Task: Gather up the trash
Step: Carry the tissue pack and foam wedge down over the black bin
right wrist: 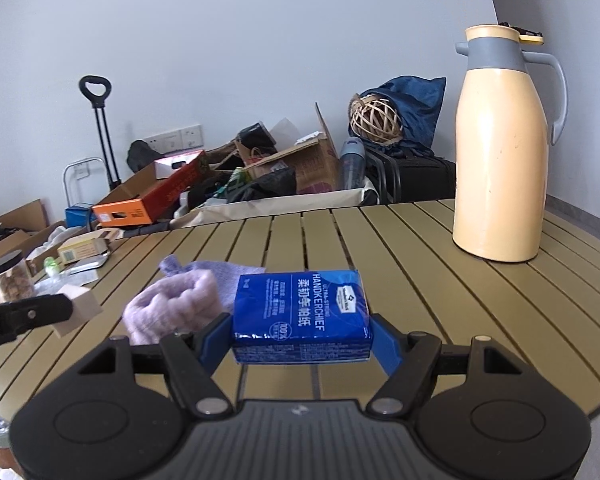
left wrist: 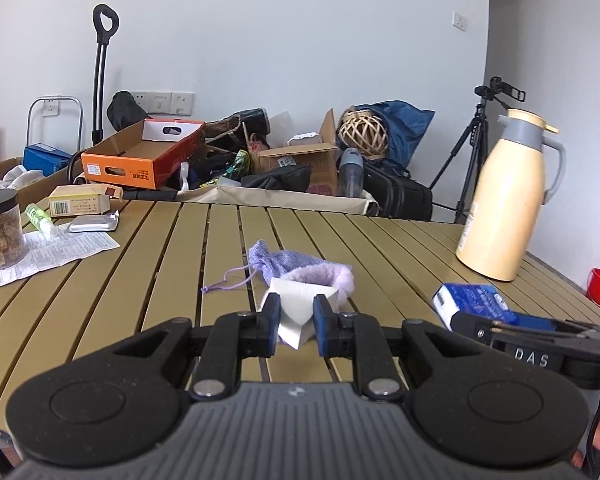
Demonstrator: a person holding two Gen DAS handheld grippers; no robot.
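1. The left tongs (left wrist: 296, 312) are clamping a small folded piece of white paper (left wrist: 294, 320), their jaws nearly together on it; the right tongs (right wrist: 300, 332) are gripping a blue tissue pack (right wrist: 302, 316) across its width, jaws standing wide around it.
2. Both pieces are hanging clear above the slatted table (left wrist: 160, 264), probably so they can be carried off to a bin, which is not showing in either view.
3. The paper is sitting low between the pads, pinched near its folded point, which is likely keeping it from slipping.
4. The tissue pack is looking glossy and soft, dark blue with white print, lying flat and level in the grip.
5. A purple pouch (left wrist: 296, 270) is lying on the table just beyond both tongs, and a cream jug (right wrist: 500, 152) is standing upright well apart.
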